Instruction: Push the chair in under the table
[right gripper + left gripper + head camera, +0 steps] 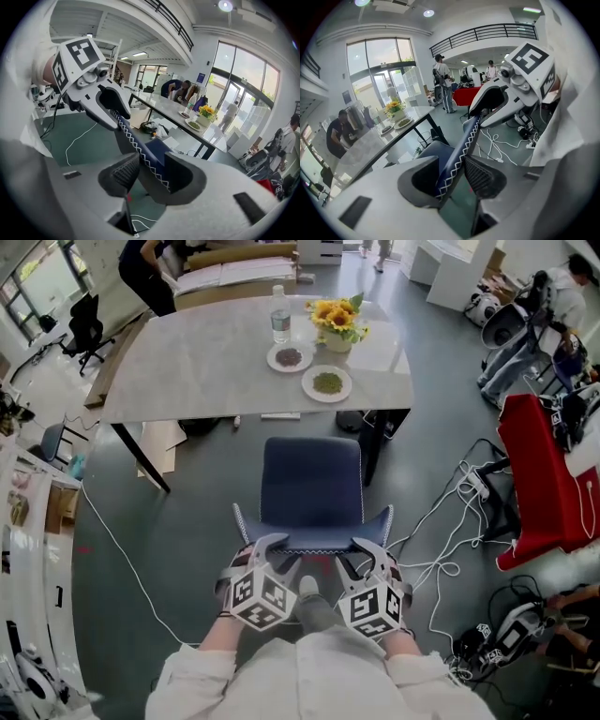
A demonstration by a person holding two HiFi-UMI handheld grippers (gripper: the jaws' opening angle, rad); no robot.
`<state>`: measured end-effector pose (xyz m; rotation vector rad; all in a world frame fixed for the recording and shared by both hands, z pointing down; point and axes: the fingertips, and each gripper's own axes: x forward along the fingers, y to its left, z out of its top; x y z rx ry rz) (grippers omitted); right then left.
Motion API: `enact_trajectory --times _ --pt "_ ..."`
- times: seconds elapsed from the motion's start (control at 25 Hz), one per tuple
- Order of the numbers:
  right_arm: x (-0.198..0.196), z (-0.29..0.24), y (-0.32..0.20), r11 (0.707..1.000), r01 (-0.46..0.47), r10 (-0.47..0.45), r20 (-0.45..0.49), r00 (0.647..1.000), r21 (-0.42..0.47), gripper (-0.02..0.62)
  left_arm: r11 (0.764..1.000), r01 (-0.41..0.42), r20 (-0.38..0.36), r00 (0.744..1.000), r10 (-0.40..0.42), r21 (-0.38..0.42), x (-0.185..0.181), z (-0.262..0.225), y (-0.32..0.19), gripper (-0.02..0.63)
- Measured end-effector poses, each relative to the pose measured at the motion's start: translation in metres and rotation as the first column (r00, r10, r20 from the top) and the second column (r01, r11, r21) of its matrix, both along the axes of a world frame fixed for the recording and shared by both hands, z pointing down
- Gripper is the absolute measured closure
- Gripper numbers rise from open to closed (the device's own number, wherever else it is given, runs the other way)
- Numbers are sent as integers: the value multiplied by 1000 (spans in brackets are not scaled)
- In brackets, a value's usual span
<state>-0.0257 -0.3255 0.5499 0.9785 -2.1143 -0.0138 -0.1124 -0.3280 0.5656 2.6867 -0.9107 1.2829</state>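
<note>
- Head view: the chair [311, 486] is standing with its seat front just short of the table's [206, 371] near edge, lined up between the table legs [373, 456]. The left gripper [270, 543] and the right gripper [367, 549] are each sitting astride one end of the backrest [314, 542] top rim. In my judgement an uneven shove is the main danger. It would be slewing the seat toward the right-hand leg, which is standing close to the seat's corner. A knock there would be shaking the bottle [280, 322], the flowers [339, 320] and the two plates [326, 382]. Cables [450, 521] are trailing over the floor to the chair's right, and a chair foot drifting that way could be snagging one. The feet themselves are not showing.
- Left gripper view: the jaws are standing wide but are filled, clamping the stitched rim of the backrest [461, 145] with a pad on each face. The rim is running through them at a slant, so a push angled downward risks sliding the pads along or off the rim.
- Right gripper view: these jaws are likewise gripping the stitched rim [136, 145], which is filling the gap between them. The table [164, 110] is lying ahead beyond the seat. If this side is leading, the chair is likely to be twisting rather than rolling in straight.
</note>
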Motion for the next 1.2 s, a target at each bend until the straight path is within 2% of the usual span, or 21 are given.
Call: enact_trajectory --times 0.4,0.76,1.2 --pt "13 -2 -75 1000 24 -24 9 1000 17 460 999 10 5 1000 -10 43 13 -2 -78 426" --pt "18 -2 -136 999 28 -29 6 1000 24 460 998 58 -10 998 -58 24 16 -2 -140 419" --pt "22 -4 -188 998 27 -28 2 1000 53 460 998 57 -11 998 -56 27 21 -4 -192 419"
